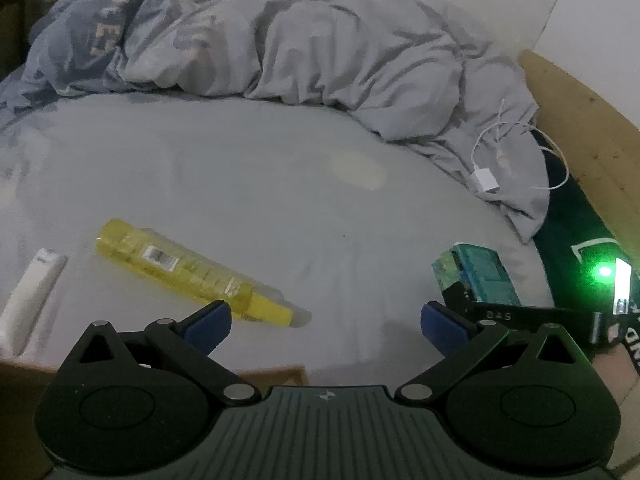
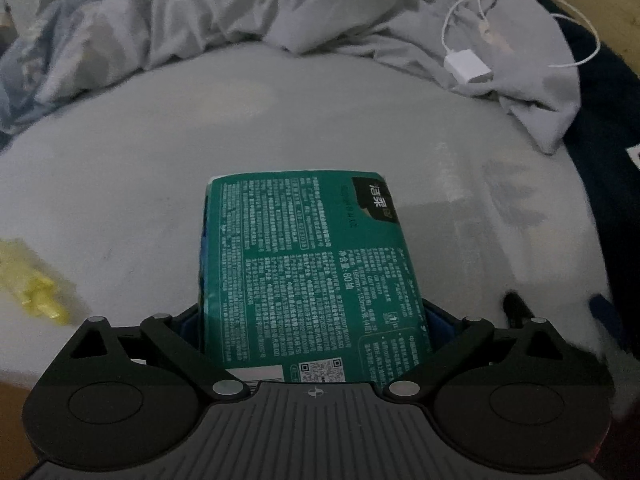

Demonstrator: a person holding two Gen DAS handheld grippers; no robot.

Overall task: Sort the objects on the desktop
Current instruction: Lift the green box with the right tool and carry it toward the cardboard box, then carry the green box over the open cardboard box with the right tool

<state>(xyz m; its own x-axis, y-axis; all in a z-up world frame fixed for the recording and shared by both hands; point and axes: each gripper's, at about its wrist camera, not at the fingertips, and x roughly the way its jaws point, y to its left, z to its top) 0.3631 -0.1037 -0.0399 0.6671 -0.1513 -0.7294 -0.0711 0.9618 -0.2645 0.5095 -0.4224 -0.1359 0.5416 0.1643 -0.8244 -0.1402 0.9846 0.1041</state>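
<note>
Two grippers work over a grey bed sheet [image 1: 248, 184], with a rumpled duvet [image 1: 320, 48] behind it.

1. Green tissue pack [image 2: 308, 272]: largest task item. It sits between the fingers of the right gripper [image 2: 312, 324], which are closed against its two sides. In the left view the same pack [image 1: 476, 276] is at the right, near the sheet's front edge; whether it rests on the sheet or is lifted clear cannot be told.
2. Yellow tube [image 1: 188, 276]: lies flat and slanted on the sheet, its near end just ahead of the left gripper [image 1: 326, 326]. That gripper's fingers are spread wide and hold nothing.
3. White tube [image 1: 30, 300]: lies at the far left, near the yellow tube but apart from it.
4. White charger [image 1: 486, 180]: rests with its cable on the duvet fold, well apart from the rest.

Step in hand (judged): handling of the pack, either just gripped or about to be set down; the views fit both. No sorting destination is visible, so no placement can be specified. Keep the grip square so the soft pack does not twist.
</note>
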